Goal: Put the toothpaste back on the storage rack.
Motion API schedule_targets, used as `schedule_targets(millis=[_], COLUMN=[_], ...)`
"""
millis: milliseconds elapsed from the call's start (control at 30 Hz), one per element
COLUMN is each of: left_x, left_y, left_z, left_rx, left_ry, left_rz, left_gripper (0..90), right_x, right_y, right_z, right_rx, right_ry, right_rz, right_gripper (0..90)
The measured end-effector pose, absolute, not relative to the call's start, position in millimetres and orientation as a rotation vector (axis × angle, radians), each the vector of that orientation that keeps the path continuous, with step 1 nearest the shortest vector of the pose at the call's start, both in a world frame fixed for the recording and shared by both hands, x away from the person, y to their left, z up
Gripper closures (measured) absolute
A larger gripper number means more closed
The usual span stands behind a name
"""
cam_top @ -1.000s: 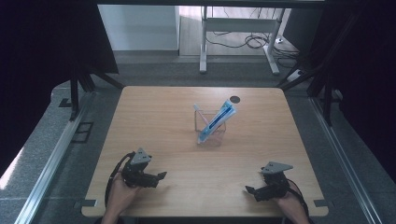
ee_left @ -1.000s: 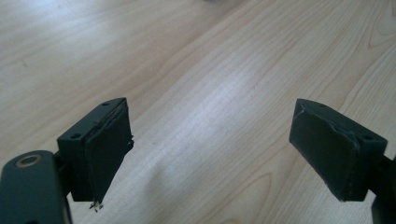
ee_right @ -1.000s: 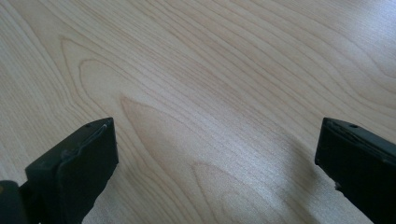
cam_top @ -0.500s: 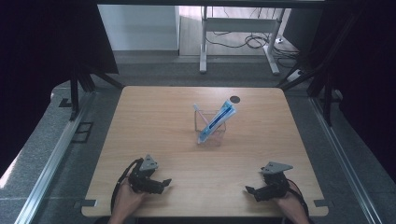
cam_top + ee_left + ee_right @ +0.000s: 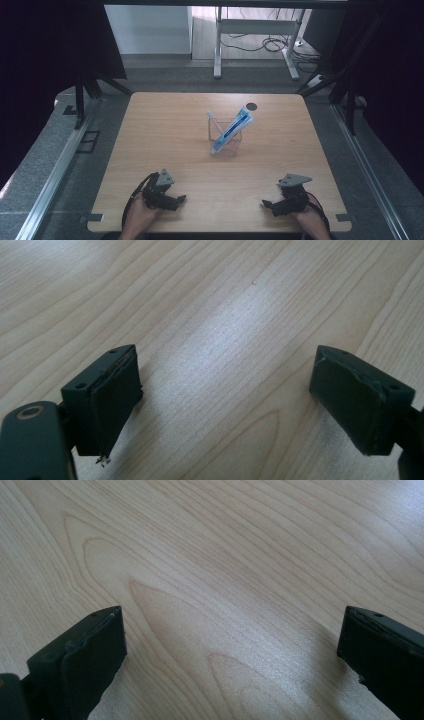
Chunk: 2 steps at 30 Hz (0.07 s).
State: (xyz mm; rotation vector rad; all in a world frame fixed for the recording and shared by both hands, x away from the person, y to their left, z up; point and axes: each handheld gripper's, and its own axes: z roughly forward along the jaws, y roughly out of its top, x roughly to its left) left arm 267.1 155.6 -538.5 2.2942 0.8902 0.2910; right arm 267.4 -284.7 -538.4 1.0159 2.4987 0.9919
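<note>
A clear square holder (image 5: 226,134) stands in the middle of the wooden table (image 5: 165,125). A blue and white toothpaste tube (image 5: 231,129) leans in it, beside a thin pale stick (image 5: 215,125). My left gripper (image 5: 176,199) rests near the front left edge, jaws open and pointing right. My right gripper (image 5: 266,204) lies near the front right edge, jaws open and pointing left. In the left gripper view the left gripper (image 5: 225,405) has only bare wood between its jaws. The right gripper (image 5: 232,655) in its own view is spread wide over bare wood.
A small dark round hole (image 5: 251,106) marks the table's far side. Metal rails (image 5: 60,165) run along both sides of the table. A white desk frame (image 5: 255,35) with cables stands on the floor beyond.
My left gripper has drawn back toward the front edge and a little to the right. The right gripper has stayed where it was.
</note>
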Motion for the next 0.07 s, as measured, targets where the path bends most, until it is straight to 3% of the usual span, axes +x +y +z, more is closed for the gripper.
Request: schedule_targets(millis=[67], left_x=[267.5], left_y=[155.8], left_z=[-538.7], left_rx=[2.291], left_ry=[0.893], left_rz=[0.291], left_gripper=[13.0], right_x=[267.5], right_y=[-284.9], right_z=[-538.4], right_rx=[1.018], right_ry=[2.498], right_rz=[0.992], right_gripper=[0.0])
